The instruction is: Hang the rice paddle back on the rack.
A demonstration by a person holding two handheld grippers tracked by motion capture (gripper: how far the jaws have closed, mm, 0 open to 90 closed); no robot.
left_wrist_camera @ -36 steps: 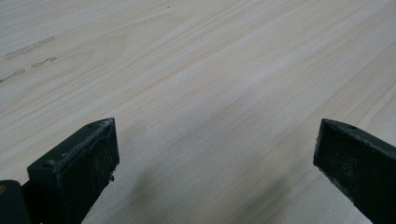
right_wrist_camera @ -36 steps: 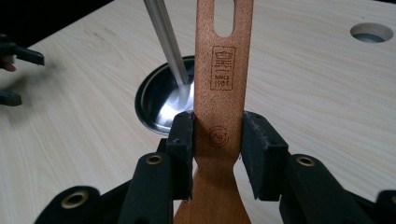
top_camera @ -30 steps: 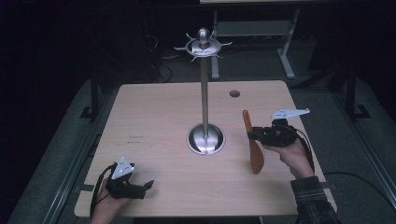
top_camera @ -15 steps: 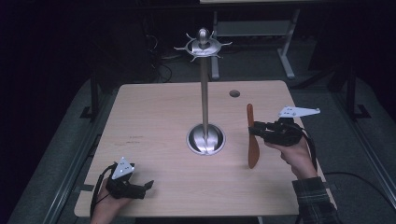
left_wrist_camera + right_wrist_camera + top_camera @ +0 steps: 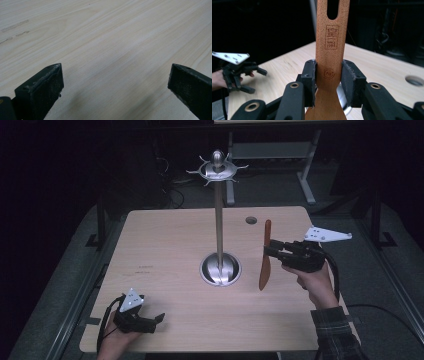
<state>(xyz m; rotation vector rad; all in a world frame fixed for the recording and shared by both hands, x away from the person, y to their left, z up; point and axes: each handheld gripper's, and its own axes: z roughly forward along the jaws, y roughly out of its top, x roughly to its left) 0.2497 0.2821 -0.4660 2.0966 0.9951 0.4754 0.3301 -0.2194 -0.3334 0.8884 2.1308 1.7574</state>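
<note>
1. The pale wooden bench (image 5: 165, 250) is seen from above with a round hole (image 5: 251, 220) near its far edge; nothing on its surface has been shifted since the earlier frames.
2. The metal stand (image 5: 219, 227) is left upright at the middle of the bench, on its round base (image 5: 220, 269) with a ring of hooks (image 5: 218, 170) at the top, just as before.
3. The wooden spatula (image 5: 264, 255) has been lifted and turned since a second ago: it was tilted then, and is now held nearly upright above the bench, just right of the stand's base. Its long axis runs vertically, with the slotted handle end up and the wide blade down.
4. The right gripper (image 5: 270, 251) is clamped on the spatula at the neck, one jaw on each edge, and has been carried slightly up and to the right.
5. The left gripper (image 5: 156, 321) is kept at the near left corner of the bench, with its jaws spread wide and nothing between them.
6. On the handle a stamped mark (image 5: 332, 37) is found, in which "SINCE 1985" can be read; below it a small circled "Ag+" (image 5: 329, 74) is stamped between the jaws.
</note>
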